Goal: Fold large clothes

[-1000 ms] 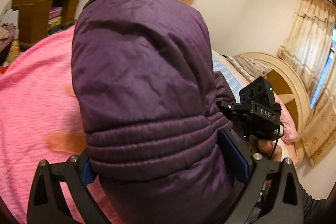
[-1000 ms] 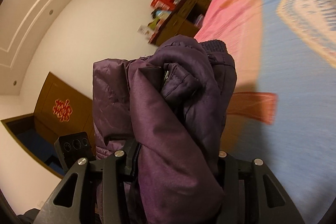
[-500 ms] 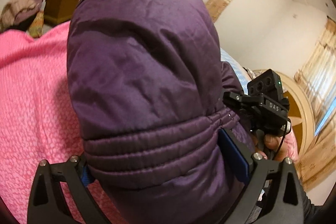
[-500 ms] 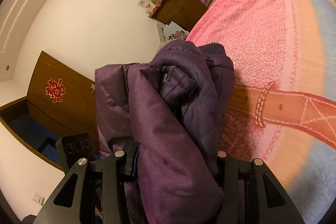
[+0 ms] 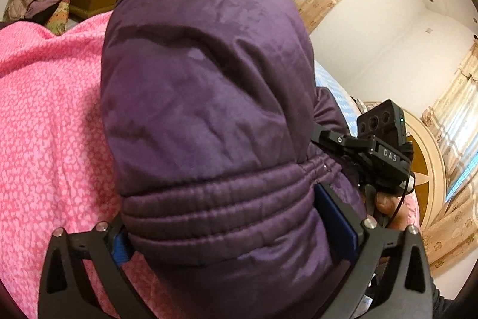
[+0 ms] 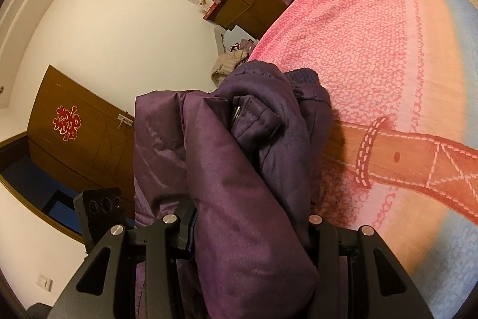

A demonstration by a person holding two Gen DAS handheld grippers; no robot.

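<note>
Your left gripper is matte black, with triangular cutouts, silver screw heads and blue pads on its fingers. Your right gripper matches: black frame, silver screws. Its camera block reads "DAS", a green light on and a thin black cable trailing. Your sleeve looks dark.

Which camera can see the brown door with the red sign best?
The right wrist camera. The brown door shows on the left wall there, red sign clear. The left wrist view faces curtains and a purple jacket; no door shows.
</note>
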